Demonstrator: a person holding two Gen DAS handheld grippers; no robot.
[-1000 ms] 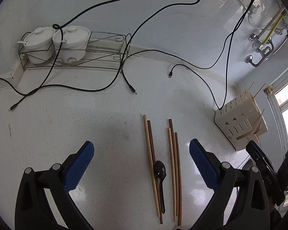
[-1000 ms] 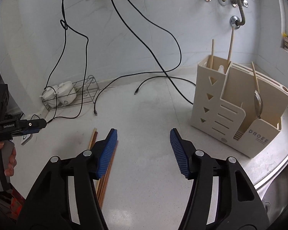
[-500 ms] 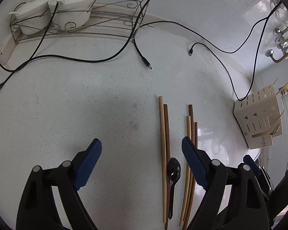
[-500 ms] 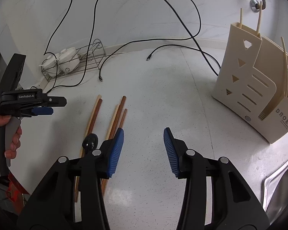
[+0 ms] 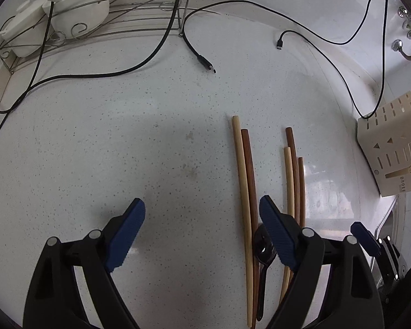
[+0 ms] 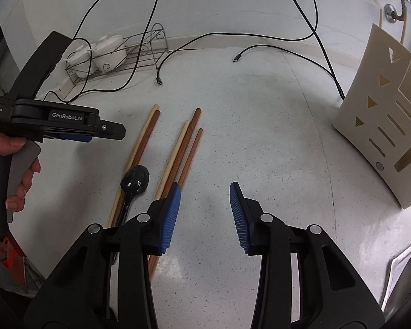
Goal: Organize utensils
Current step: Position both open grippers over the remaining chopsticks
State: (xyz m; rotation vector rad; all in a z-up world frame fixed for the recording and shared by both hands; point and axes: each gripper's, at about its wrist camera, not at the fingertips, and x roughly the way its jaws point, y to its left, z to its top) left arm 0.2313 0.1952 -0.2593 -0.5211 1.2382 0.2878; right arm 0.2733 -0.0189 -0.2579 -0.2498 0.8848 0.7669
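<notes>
Both empty: left hand-held gripper (image 5: 198, 215) wide, right hand-held gripper (image 6: 205, 192) narrowing, poised beside chopsticks (image 6: 182, 153) near spoon (image 6: 134, 182) for pickup.

Bare counter (image 6: 260, 142) between chopsticks (image 6: 189, 148) and holder (image 6: 383, 126).

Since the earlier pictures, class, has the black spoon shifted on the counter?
No. The black spoon lies between the same two chopstick groups, its bowl beside the left pair; only the cameras came closer.
</notes>
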